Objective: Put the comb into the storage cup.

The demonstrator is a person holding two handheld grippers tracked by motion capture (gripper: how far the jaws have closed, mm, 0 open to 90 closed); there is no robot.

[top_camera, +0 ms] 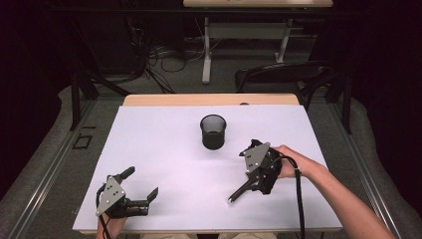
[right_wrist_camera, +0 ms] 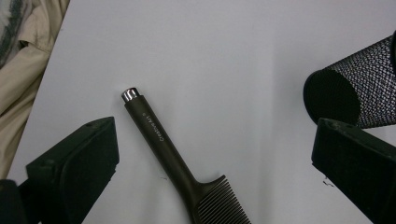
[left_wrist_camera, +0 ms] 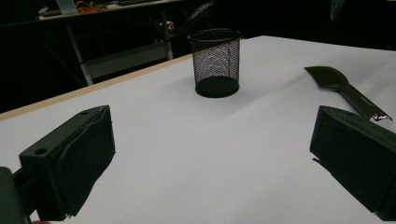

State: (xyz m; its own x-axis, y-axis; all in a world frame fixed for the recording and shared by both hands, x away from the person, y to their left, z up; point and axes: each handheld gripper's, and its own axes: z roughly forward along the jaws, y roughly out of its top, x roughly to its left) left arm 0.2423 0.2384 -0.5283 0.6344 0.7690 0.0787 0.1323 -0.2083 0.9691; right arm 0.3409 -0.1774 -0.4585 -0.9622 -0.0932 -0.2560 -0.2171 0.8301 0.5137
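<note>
One comb (right_wrist_camera: 187, 163) lies flat under the right gripper (top_camera: 251, 174) | handle points near-left | jaws wide, empty | left gripper (top_camera: 142, 191) wide, far off | cup (top_camera: 213, 131) beyond.

**Both grippers open, low over the tabletop**

Your left gripper (top_camera: 144, 186) sits at the near left corner of the tabletop (top_camera: 164, 149), jaws spread wide, with only your wrist showing behind it. Your right gripper (top_camera: 238, 193) is held further in, tilted down toward the tabletop, jaws apart, your forearm reaching in from the near right.
</note>
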